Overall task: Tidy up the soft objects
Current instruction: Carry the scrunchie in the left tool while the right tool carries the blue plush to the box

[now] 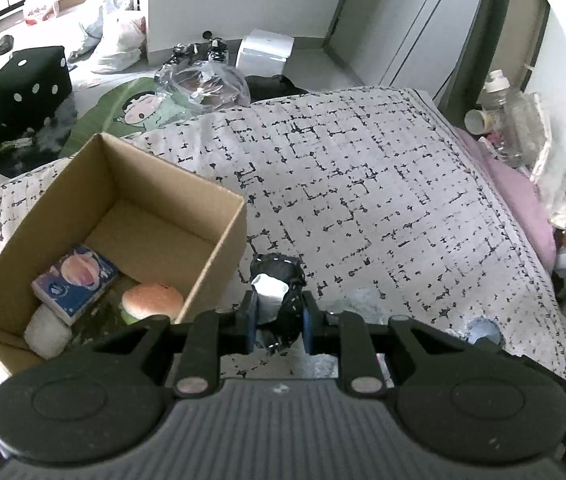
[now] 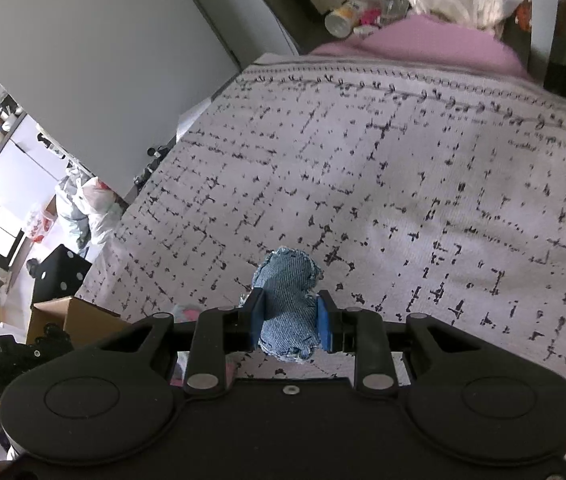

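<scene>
My left gripper [image 1: 279,312] is shut on a black fabric item [image 1: 283,280] with a white label, held above the patterned bedspread [image 1: 383,184] just right of an open cardboard box [image 1: 123,184]. Inside the box lie a tissue pack [image 1: 75,278], a burger-shaped soft toy [image 1: 151,300] and a white soft item [image 1: 45,330]. My right gripper [image 2: 290,316] is shut on a rolled piece of blue denim [image 2: 287,304], lifted over the bedspread [image 2: 423,200]. The box's corner [image 2: 75,316] shows at the lower left of the right wrist view.
A pink pillow [image 1: 515,184] and clutter with a plastic bottle [image 1: 503,104] sit at the bed's right edge. On the floor beyond the bed stand a black dotted cube [image 1: 31,76], plastic bags [image 1: 119,40] and shoes [image 1: 203,50]. A light blue item [image 1: 483,330] lies near the gripper.
</scene>
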